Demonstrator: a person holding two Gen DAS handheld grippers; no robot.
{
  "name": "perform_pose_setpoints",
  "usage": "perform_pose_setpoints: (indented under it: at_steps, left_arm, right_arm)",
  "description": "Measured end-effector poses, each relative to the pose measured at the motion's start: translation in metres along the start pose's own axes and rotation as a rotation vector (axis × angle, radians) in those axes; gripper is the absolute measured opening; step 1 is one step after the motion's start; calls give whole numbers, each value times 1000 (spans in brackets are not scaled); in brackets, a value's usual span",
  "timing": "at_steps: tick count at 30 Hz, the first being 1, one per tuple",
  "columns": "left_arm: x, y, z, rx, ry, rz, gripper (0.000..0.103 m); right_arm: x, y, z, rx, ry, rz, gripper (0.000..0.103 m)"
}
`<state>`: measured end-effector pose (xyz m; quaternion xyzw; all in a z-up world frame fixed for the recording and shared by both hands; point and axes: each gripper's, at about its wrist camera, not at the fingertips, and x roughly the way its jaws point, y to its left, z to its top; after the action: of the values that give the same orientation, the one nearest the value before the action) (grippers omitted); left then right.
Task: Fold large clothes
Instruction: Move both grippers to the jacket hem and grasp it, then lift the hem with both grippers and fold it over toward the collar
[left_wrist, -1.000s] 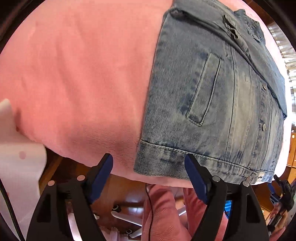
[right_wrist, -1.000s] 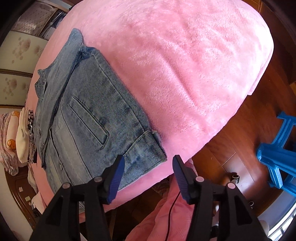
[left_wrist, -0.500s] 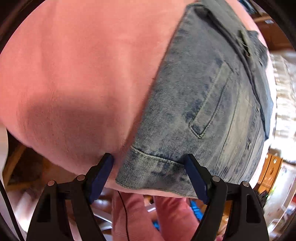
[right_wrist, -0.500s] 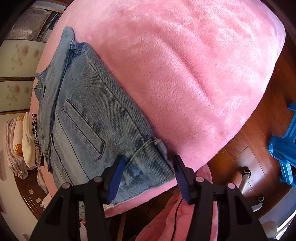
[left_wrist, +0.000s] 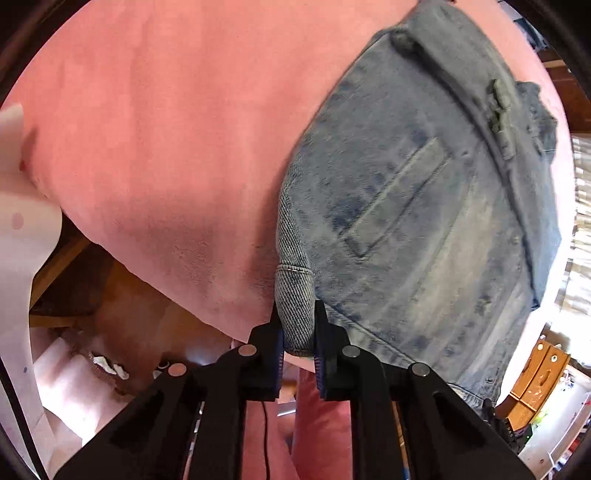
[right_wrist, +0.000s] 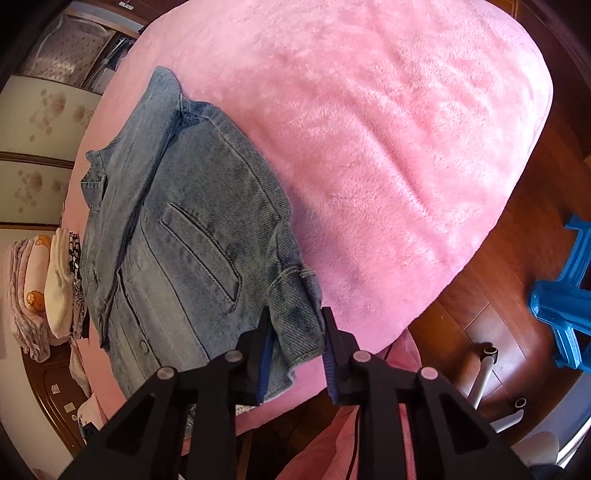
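Left wrist view: my left gripper is clamped on the hem corner of the denim jacket, with a bunched fold of cloth pressed between the two narrowly set fingers. The jacket lies flat on the pink blanket, near the blanket's front edge, and its collar end points away from me. Nothing stands between the fingers and the jacket. Left of the jacket, past the blanket edge, a white sheet hangs over a wooden floor. Right of the jacket, beyond the blanket, wooden drawers are visible.

Right wrist view: my right gripper holds the opposite hem corner of the denim jacket. The fingers are drawn in close, with the gathered cloth between them. The pink blanket extends wide to the right of the jacket. This view shows items the left view does not: a stack of folded clothes left of the jacket, a blue plastic stool on the floor well to the right of the jacket, and white chair legs with castors near the stool. The left view alone shows the white sheet and the drawers.
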<state>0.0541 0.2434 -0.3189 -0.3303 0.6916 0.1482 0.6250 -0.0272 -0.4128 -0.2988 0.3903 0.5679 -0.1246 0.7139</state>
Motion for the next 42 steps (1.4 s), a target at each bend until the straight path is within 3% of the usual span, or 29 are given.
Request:
perform_pose_setpoints:
  at_steps: [6,9,12,23,27,33,35,42]
  left_arm:
    - [-47,1,-1,-52,-15,-125,10]
    - [-76,-10,-2,-17,-38,-167,10]
    - [-112,-24,3,31,-91,-192,10]
    - [-199,-76,68,35,-309,-274,10]
    - [-209,-98,97,-2,-355,-287,9]
    - [-205,-138,143,-29,-433,-236,9]
    - [-198,-155,160,-33,-452,-223,9]
    - [-149,-201,221,-15,-472,-178,9]
  right_arm:
    - [-33,29,-3,9,-17,75,19]
    - [-49,45,-1,40,3,95,19]
    - [-68,61,6,86,10,164,18]
    - [-122,138,75,-5,-27,325,18]
    - [-120,168,106,-49,-23,347,17]
    - [-107,215,162,-105,-28,397,14]
    - [-95,229,186,-106,-28,419,7]
    - [-24,263,252,-187,-14,366,6]
